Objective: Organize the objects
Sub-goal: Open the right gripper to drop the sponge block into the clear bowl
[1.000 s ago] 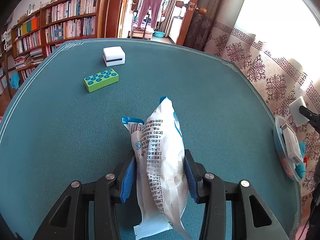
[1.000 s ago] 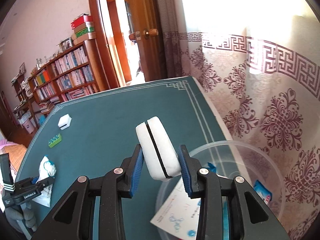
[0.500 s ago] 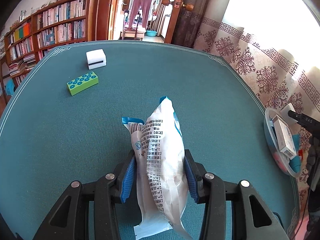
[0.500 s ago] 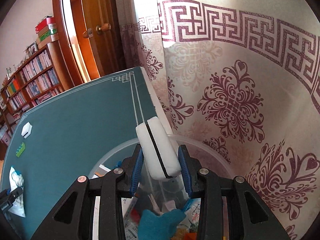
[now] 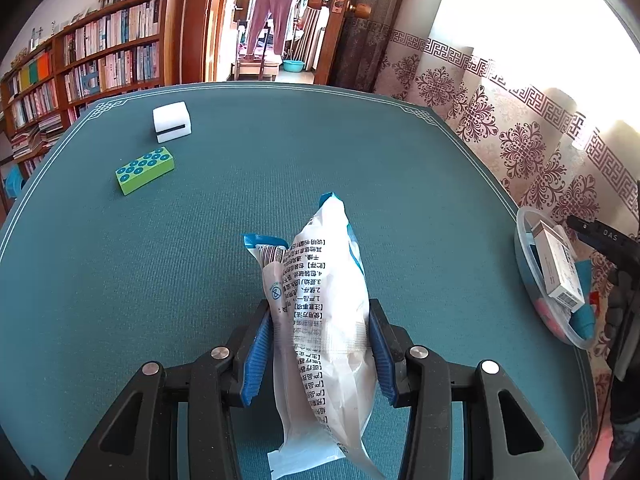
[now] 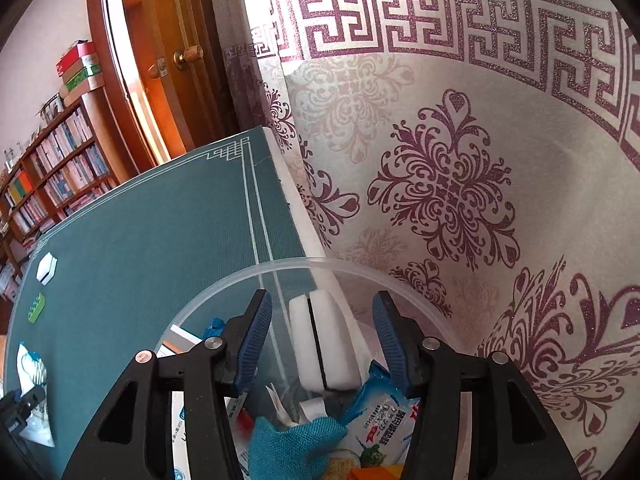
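Over the bin: right gripper (image 6: 322, 344) hangs with jaws spread, touching nothing; a white block (image 6: 324, 344) stands on end between the pads, clear of both, inside the clear bin (image 6: 224, 292) at the table's (image 6: 140, 240) curtain-side edge.
Left gripper (image 5: 320, 344): clenched on a white packet (image 5: 320, 320), long axis running straight ahead along the fingers, held above the table.
Key relation: bin lies well off to the packet's right, so the left gripper must swing right to reach it; the right gripper is already there.
In the way: right gripper sits over the bin mouth; a box (image 5: 558, 270) leans across the contents.
Left on table: another white block (image 5: 171, 122) and a green brick (image 5: 145, 170), far ahead-left, near each other, nearer the left gripper.
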### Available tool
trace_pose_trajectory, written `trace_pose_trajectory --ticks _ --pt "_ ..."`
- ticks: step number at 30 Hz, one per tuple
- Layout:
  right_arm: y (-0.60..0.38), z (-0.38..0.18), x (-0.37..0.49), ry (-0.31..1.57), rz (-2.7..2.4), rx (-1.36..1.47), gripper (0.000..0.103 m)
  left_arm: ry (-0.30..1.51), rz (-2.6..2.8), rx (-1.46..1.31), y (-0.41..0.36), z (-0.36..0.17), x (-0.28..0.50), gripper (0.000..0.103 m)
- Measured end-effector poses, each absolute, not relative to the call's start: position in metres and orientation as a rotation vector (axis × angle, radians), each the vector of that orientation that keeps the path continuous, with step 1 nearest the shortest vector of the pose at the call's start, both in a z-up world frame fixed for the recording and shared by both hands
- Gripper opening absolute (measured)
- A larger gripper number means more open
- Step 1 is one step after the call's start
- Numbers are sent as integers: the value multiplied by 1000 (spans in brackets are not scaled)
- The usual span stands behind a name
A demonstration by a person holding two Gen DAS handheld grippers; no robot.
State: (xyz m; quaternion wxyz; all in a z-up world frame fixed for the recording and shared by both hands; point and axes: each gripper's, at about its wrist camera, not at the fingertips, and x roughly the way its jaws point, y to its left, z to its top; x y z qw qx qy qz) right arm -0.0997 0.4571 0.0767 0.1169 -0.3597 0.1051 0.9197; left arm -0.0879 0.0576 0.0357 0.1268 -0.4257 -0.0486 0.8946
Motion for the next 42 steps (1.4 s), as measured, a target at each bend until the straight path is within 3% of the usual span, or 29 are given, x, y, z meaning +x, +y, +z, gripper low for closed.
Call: trace_pose_trajectory --ticks 16,42 --pt "393 90 5 69 2840 -792 54 -34 2542 -1170 111 53 -81 48" --pt "420 61 81 179 2888 -825 55 131 2237 -1007 290 112 -66 48"
